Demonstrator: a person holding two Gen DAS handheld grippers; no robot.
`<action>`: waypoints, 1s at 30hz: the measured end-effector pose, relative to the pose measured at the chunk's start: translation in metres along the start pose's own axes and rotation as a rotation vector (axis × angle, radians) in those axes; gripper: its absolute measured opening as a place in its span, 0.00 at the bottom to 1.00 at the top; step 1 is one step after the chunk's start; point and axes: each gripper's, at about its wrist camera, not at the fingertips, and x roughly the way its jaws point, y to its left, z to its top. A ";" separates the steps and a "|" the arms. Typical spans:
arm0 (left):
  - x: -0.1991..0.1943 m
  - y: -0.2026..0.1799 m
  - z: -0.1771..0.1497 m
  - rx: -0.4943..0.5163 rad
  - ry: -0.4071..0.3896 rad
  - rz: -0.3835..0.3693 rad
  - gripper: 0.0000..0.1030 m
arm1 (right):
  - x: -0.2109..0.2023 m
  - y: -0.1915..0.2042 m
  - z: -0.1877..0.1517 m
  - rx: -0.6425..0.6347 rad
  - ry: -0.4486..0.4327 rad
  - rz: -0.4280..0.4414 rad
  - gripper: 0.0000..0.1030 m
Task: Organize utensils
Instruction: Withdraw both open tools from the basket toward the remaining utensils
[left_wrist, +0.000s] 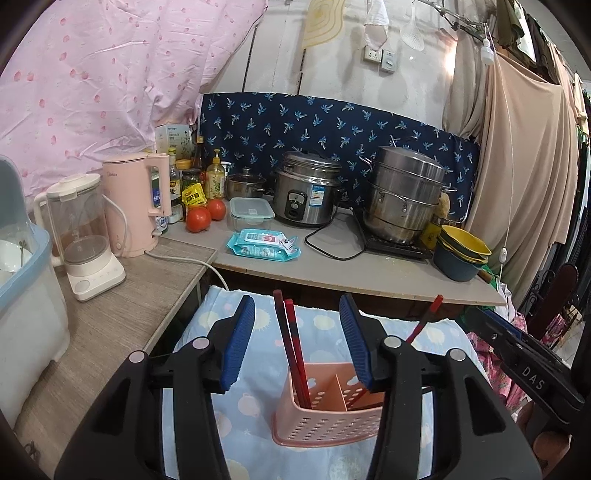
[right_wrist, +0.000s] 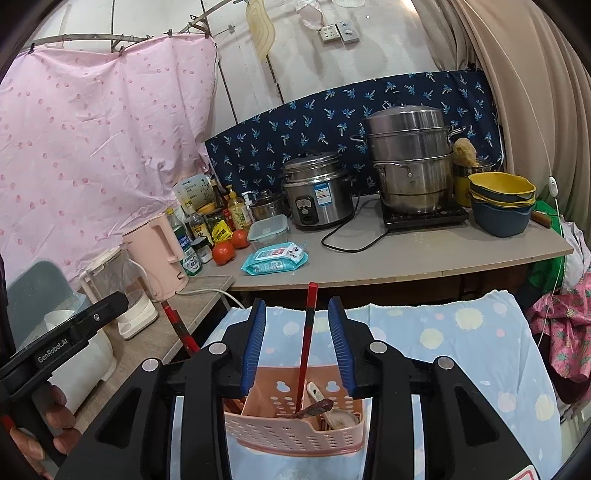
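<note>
While the pink utensil caddy (left_wrist: 328, 410) stands on the dotted blue cloth (left_wrist: 236, 402), both jaws are spread. Two red chopsticks (left_wrist: 293, 347) are seen between the left hand-held gripper (left_wrist: 297, 341) fingers, and one chopstick (right_wrist: 306, 343) between those of the right hand-held gripper (right_wrist: 297, 343), none being pinched.

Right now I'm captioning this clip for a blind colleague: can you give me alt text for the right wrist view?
The open right gripper hovers over a pink utensil caddy on a dotted blue cloth, one red chopstick standing upright between its fingers, a spoon lying in the same compartment. Behind, a counter carries a rice cooker and steamer pot.
</note>
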 end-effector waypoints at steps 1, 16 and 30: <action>-0.001 0.000 -0.001 0.003 0.002 0.001 0.44 | -0.002 0.001 -0.002 -0.002 0.001 0.001 0.36; -0.025 0.004 -0.034 0.011 0.053 0.007 0.44 | -0.027 0.014 -0.033 -0.042 0.039 0.000 0.37; -0.054 0.011 -0.129 0.013 0.214 0.004 0.44 | -0.078 0.014 -0.138 -0.072 0.201 -0.041 0.37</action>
